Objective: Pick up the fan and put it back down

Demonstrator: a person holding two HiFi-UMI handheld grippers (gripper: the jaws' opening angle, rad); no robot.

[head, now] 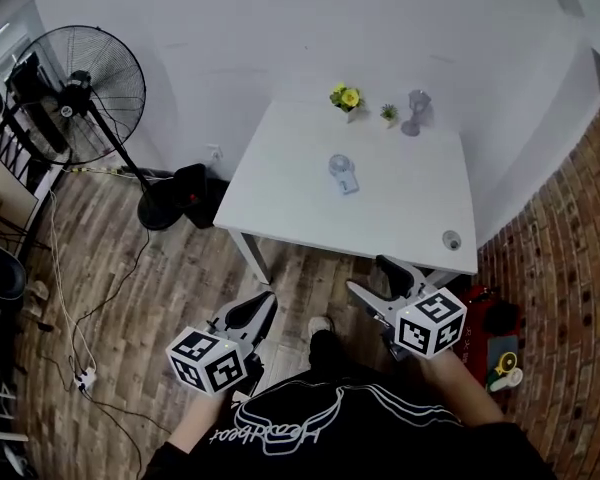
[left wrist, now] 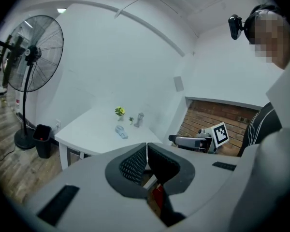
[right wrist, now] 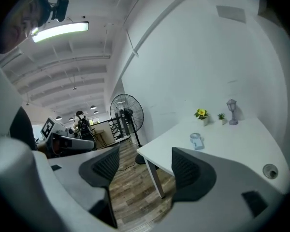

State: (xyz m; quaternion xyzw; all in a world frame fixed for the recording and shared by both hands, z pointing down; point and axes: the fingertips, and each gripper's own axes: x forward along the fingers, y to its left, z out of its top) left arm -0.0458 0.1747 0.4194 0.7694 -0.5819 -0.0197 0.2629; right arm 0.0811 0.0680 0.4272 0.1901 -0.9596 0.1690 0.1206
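Observation:
A black pedestal fan (head: 78,90) stands on the wooden floor at the far left, by the white wall, well away from both grippers. It also shows in the left gripper view, fan (left wrist: 32,55), and in the right gripper view, fan (right wrist: 127,111). My left gripper (head: 266,302) is held low in front of the person, jaws shut with nothing between them (left wrist: 146,152). My right gripper (head: 372,277) hovers near the table's front edge, its jaws wide open and empty (right wrist: 145,164).
A white table (head: 280,213) stands ahead with a small clear object (head: 343,174), a yellow flower pot (head: 347,98), a tiny plant (head: 388,114) and a lantern ornament (head: 417,112). A black bin (head: 195,194) sits by the fan's base. Cables and a power strip (head: 80,376) lie on the floor at left.

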